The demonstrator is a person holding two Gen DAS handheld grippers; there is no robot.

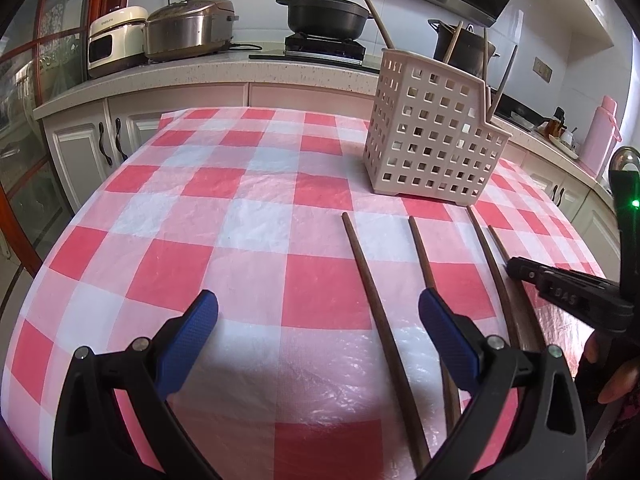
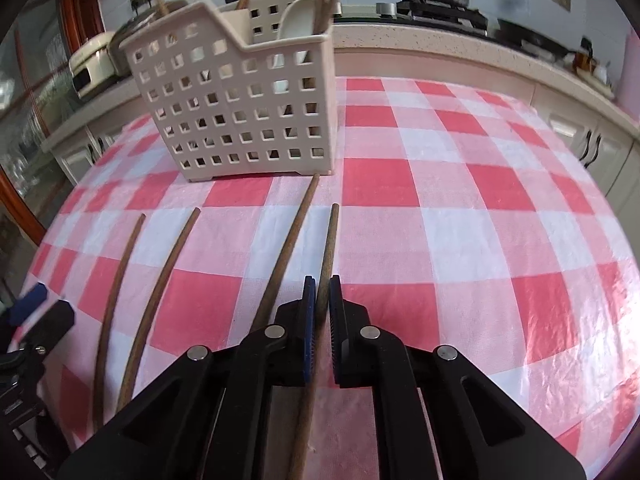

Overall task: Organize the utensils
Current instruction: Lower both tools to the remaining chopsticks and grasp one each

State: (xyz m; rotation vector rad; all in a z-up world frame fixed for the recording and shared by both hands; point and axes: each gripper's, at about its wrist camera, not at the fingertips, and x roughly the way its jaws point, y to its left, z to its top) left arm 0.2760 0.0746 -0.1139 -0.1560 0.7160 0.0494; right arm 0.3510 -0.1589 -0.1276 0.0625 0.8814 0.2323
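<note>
Several brown wooden chopsticks lie side by side on the red-and-white checked tablecloth (image 1: 256, 216). My right gripper (image 2: 321, 285) is shut on the rightmost chopstick (image 2: 331, 236), near its middle; the gripper also shows at the right of the left wrist view (image 1: 516, 268). A second chopstick (image 2: 294, 236) lies just to its left, and two more chopsticks (image 2: 176, 256) lie further left. My left gripper (image 1: 318, 314) is open and empty above the cloth, with a chopstick (image 1: 370, 284) between its fingers. A beige perforated utensil holder (image 1: 430, 136) stands behind, holding several chopsticks and a white spoon (image 2: 296, 20).
A kitchen counter (image 1: 224, 70) runs behind the table with a rice cooker (image 1: 188, 28), a white appliance (image 1: 114, 40) and black pots on a stove (image 1: 326, 12). A pink bottle (image 1: 600, 136) stands at the right. White cabinets (image 1: 92, 148) sit below the counter.
</note>
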